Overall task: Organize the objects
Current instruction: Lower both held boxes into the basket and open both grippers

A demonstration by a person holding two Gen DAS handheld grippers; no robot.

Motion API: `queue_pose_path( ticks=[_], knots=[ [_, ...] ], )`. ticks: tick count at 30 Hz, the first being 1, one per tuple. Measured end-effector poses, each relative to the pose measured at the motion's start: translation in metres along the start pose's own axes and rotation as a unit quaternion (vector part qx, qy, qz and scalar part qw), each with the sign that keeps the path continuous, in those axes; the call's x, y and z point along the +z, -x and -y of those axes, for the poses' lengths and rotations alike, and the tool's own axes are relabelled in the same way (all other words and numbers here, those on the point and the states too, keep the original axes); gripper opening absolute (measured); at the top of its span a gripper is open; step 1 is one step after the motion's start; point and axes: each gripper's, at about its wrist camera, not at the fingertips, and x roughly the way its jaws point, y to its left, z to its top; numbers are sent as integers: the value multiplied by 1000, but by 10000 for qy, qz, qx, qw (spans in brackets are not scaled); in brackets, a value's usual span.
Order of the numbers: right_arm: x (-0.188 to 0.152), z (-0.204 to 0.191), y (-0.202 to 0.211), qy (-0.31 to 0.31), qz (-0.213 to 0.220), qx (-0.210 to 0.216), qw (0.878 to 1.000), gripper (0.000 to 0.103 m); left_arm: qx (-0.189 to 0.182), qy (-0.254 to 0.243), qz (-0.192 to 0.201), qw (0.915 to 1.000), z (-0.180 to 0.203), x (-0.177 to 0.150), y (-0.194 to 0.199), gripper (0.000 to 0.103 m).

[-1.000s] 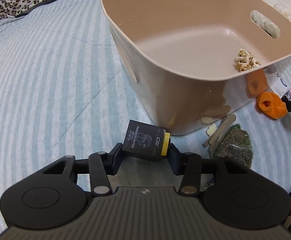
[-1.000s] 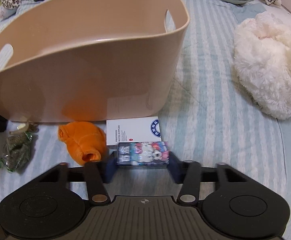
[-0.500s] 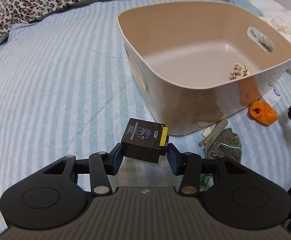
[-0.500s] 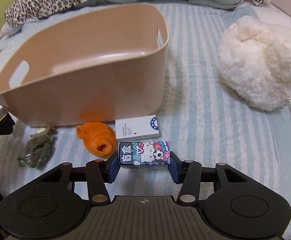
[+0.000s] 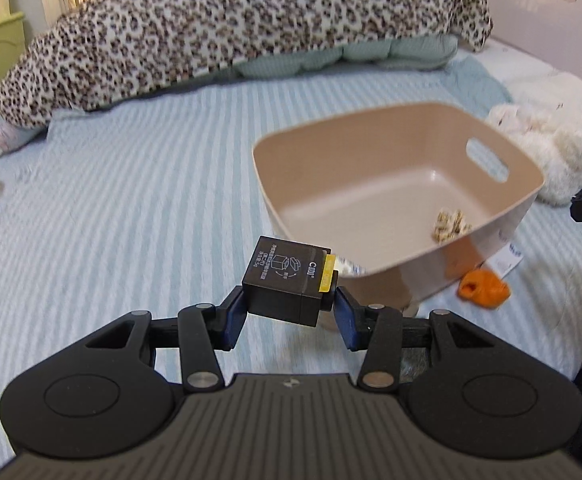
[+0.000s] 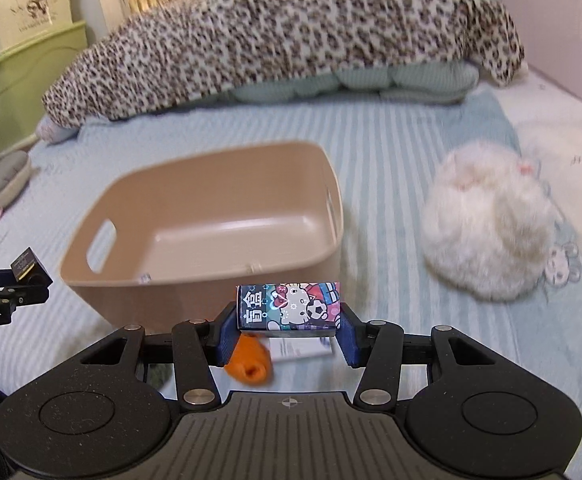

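Note:
My left gripper [image 5: 289,314] is shut on a black box with a yellow end [image 5: 287,280] and holds it in the air, near the left corner of the tan plastic tub [image 5: 523,206]. A small leopard-print item [image 5: 451,222] lies inside the tub. My right gripper [image 6: 289,330] is shut on a colourful cartoon-printed box [image 6: 289,306] and holds it above the bed, just in front of the tub [image 6: 195,288]. The left gripper with its black box [image 6: 27,266] shows at the left edge of the right wrist view.
An orange cloth item [image 5: 485,282] and a white card [image 6: 299,348] lie on the striped bed sheet [image 5: 131,208] beside the tub. A white fluffy plush [image 6: 491,232] lies to the right. A leopard-print blanket [image 6: 291,36] lies over pillows at the back.
Both grippers have risen and pulled back from the tub with their boxes still held. The tub and the items on the bed now look smaller and lower.

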Motion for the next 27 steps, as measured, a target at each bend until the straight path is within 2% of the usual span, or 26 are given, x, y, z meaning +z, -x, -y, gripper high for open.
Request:
queue_pose_path(
  ticks=[8, 16, 27],
  knots=[
    [22, -13, 1, 147, 378, 86, 9991, 47, -114, 23, 452, 9989, 8, 32, 14, 49],
    [41, -16, -22, 66, 365, 165, 9992, 47, -121, -139, 615, 9979, 35, 58, -11, 49],
    [48, -24, -71, 154, 151, 46, 9998, 47, 15, -416, 165, 9990, 65, 74, -73, 49]
  ],
)
